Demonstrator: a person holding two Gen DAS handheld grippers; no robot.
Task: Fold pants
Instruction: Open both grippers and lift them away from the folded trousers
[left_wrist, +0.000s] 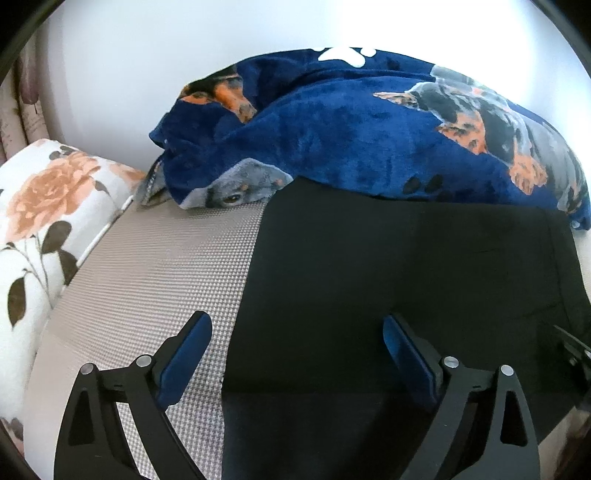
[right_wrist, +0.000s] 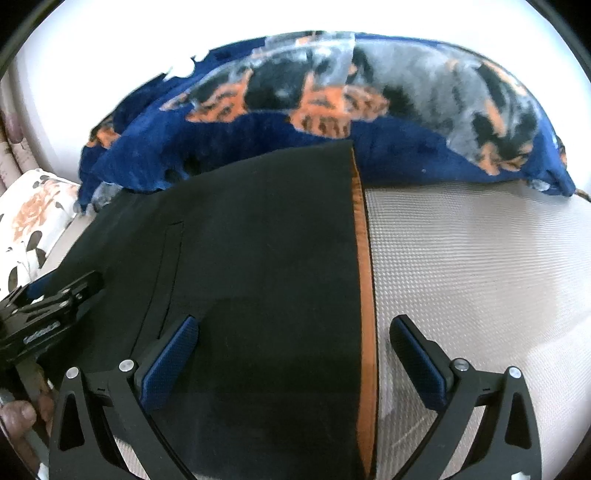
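Black pants (left_wrist: 388, 280) lie flat on a beige textured mat (left_wrist: 155, 273). In the right wrist view the pants (right_wrist: 258, 277) show an orange stripe (right_wrist: 365, 332) along their right edge. My left gripper (left_wrist: 297, 325) hovers over the pants' left edge, jaws wide apart, nothing between the blue pads (left_wrist: 184, 358). My right gripper (right_wrist: 295, 328) is also open above the pants' right edge, straddling the orange stripe. The left gripper (right_wrist: 55, 306) appears at the left of the right wrist view.
A crumpled blue blanket (left_wrist: 351, 125) with dog prints lies behind the pants against a white wall. A floral pillow (left_wrist: 40, 229) sits at the left. Bare mat (right_wrist: 480, 258) stretches right of the pants. A person's fingers (right_wrist: 18, 413) show at lower left.
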